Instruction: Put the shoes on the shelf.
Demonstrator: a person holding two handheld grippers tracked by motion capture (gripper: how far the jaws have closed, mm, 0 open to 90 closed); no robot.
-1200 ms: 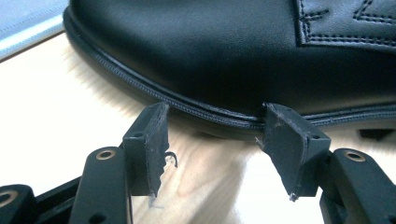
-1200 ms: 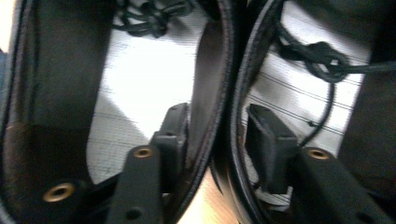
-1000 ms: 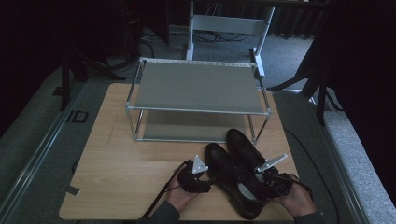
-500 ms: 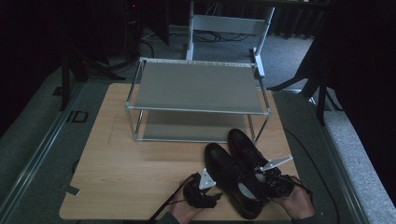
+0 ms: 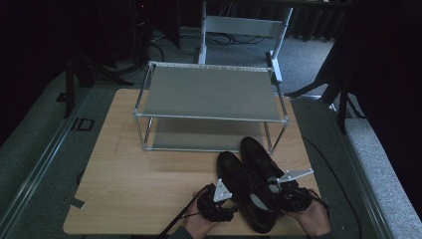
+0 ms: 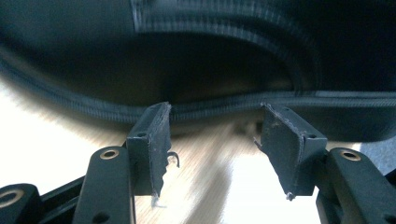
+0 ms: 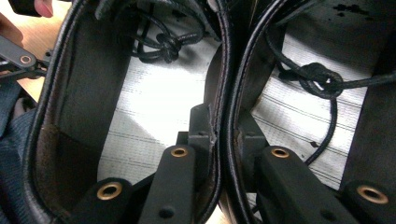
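My right gripper (image 7: 223,135) had its jaws pinched on the two touching inner walls of the shoes, one jaw inside each opening. The left shoe (image 7: 70,93) showed a pale insole and knotted laces (image 7: 166,44); the right shoe (image 7: 373,116) had a lace knot (image 7: 320,79) lying on its striped insole. The jaws had just been closing on the walls.

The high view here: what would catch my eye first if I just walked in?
Probably the pair of black lace-up shoes side by side at the near edge of the wooden table. The right gripper pinches their two inner walls together, one jaw inside each shoe, while the left gripper sits against the left shoe's outer side. Behind them stands a grey two-tier metal rack, both shelves bare.
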